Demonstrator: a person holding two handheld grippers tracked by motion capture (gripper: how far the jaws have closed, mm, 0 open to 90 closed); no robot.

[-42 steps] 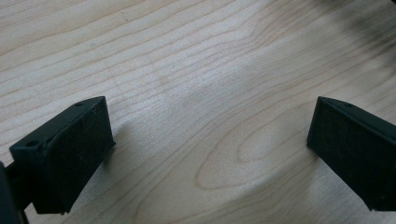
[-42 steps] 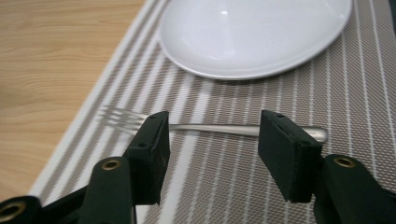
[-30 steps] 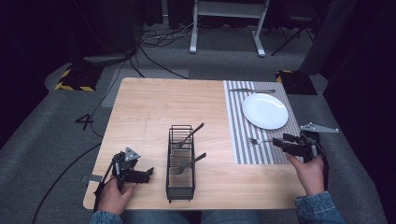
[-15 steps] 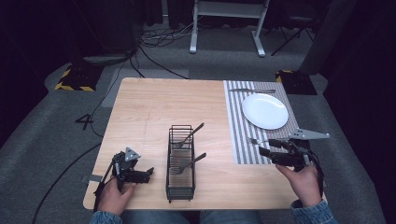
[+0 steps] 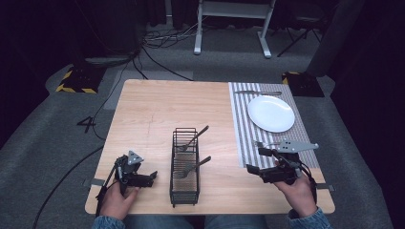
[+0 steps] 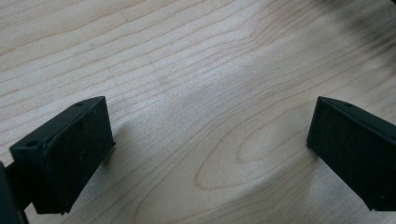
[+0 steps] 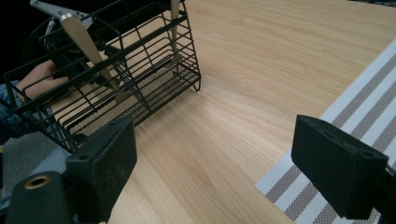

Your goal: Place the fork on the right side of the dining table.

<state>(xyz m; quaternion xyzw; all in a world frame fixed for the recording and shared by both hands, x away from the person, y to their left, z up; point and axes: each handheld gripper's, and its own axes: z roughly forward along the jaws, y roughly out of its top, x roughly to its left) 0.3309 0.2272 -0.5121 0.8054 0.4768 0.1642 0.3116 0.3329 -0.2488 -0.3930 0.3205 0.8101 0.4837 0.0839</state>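
Currently we hold the right gripper point(image 5: 260, 160) over the bare wood at the near right of the table point(image 5: 153, 109), just off the left edge of the striped placemat point(image 5: 241, 124). Its jaws have just been opening and now stand wide apart with nothing between them; in the right gripper view bare wood and the mat's corner show in the gap. Its jaws point left toward the wire basket point(image 5: 184, 164).

On the mat just beyond the right gripper lies a fork point(image 5: 263, 143), partly hidden by the gripper's grey plate. It is touched by neither jaw. Beyond it on the same mat sits the white plate point(image 5: 271, 113), and a knife point(image 5: 258, 92) lies across the mat's far end.

We keep the left gripper point(image 5: 152, 176) at the near left corner of the table, just left of the basket. In the left gripper view point(image 6: 205, 154) its jaws stand wide open over bare wood and hold nothing.

The wire basket stands upright near the front middle of the table, between the two grippers. Two pieces of cutlery lean in it with their handles sticking out toward the right: one in the far part point(image 5: 195, 138) and one nearer point(image 5: 193, 167). In the right gripper view the nearer handle point(image 7: 86, 39) slopes across the basket point(image 7: 140, 60) wall.
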